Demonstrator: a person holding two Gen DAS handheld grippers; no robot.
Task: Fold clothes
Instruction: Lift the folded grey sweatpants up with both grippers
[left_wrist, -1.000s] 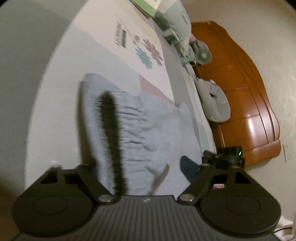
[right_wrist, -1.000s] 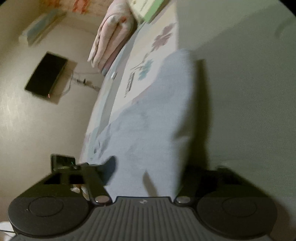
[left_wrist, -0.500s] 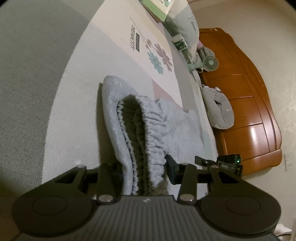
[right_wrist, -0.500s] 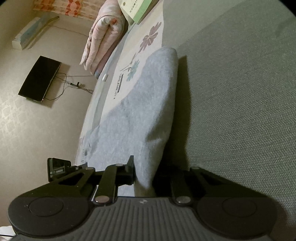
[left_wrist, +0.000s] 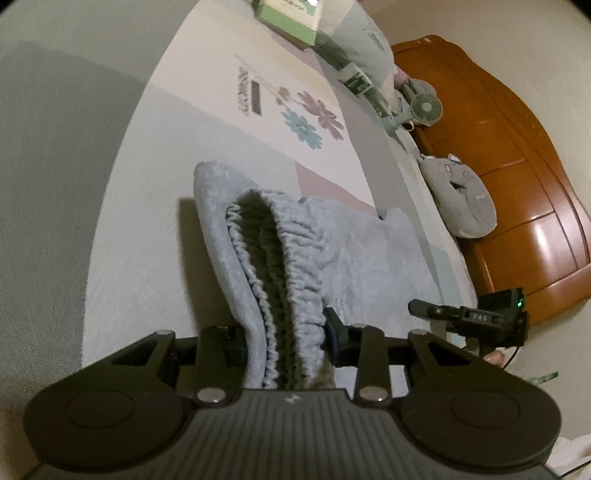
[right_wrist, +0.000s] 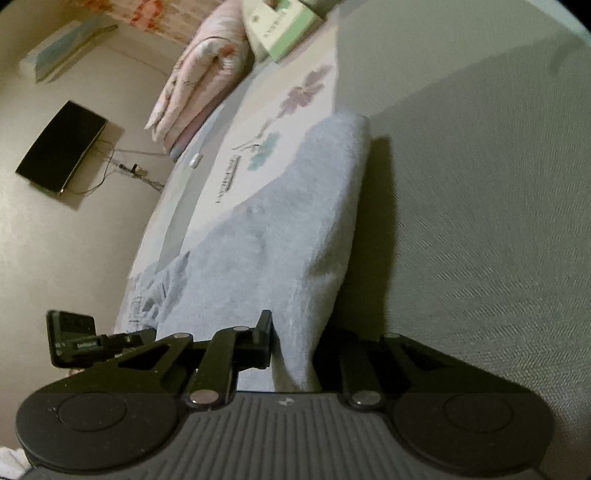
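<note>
In your left wrist view, the blur of a second ago has cleared. Your left gripper (left_wrist: 286, 341) is now clamped on the elastic waistband of the grey garment (left_wrist: 354, 251); a second ago its fingers stood wide apart around loose cloth. The waistband gapes open just ahead of the fingers, its gathered ruffles standing up, and the rest of the garment lies flat on the bed sheet (left_wrist: 147, 221), reaching toward the flower print (left_wrist: 310, 118). Your other tool (left_wrist: 476, 317) shows at the right, beside the garment's far edge and in front of the wooden headboard (left_wrist: 517, 166). A grey plush (left_wrist: 458, 199) and a small green fan (left_wrist: 426, 107) lie along the headboard side. A green box (left_wrist: 291, 14) sits at the top of the bed; you cannot tell what is in it.

In your right wrist view, your right gripper (right_wrist: 295, 347) is closed on the garment's (right_wrist: 280, 229) near edge, where earlier its fingers were spread and the picture was smeared. The cloth rises in a folded ridge from the fingers and casts a dark shadow on the sheet to the right. Your left tool (right_wrist: 74, 332) sits at the lower left, near the same end of the garment. A folded pink quilt (right_wrist: 199, 77) lies at the head of the bed, with the green box (right_wrist: 280, 26) beside it, and a dark screen (right_wrist: 62, 144) hangs on the wall.
</note>
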